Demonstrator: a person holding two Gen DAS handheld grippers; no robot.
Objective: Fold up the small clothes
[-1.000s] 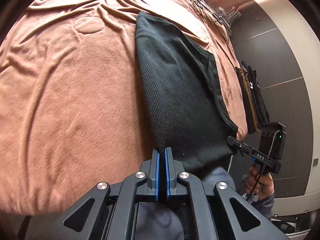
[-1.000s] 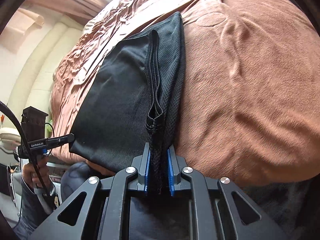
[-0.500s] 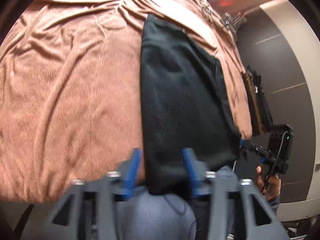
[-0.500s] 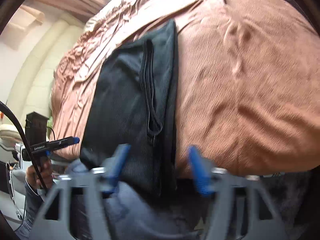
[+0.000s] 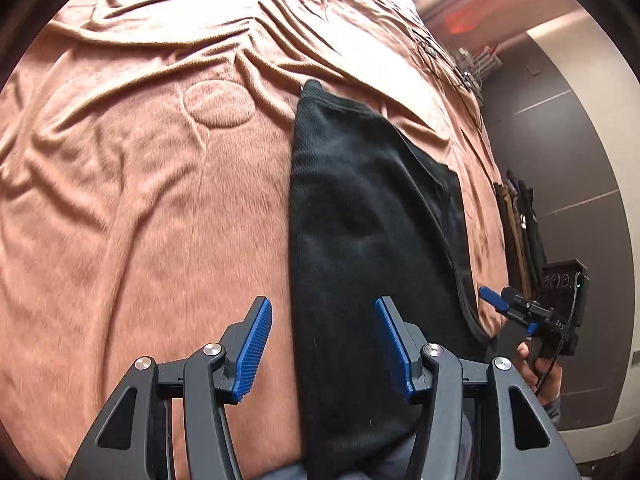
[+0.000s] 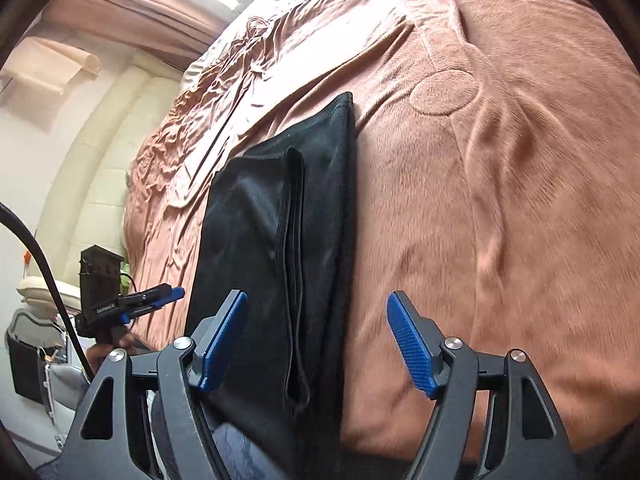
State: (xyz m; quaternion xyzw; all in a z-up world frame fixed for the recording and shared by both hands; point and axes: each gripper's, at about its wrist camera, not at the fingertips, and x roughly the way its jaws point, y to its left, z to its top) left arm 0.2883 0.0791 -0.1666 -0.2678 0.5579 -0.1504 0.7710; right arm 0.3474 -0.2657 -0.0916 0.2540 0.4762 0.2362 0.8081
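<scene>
moved: both my jaws let go since a second ago
left gripper (image 5: 323, 344): spread, empty
right gripper (image 6: 316, 344): spread, empty
black garment (image 5: 360, 216): folded, near edge of brown blanket (image 5: 140, 200)

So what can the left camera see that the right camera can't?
Only the left wrist view shows the dark clothes hanging by the grey wall, plus the right tongs from the side. Only the right wrist view shows the cream padded wall, the garment's folded seam edge, and the left tongs from the side. Both show the black garment lying flat on the brown blanket, the round mark in the blanket, and open tongs holding nothing.
</scene>
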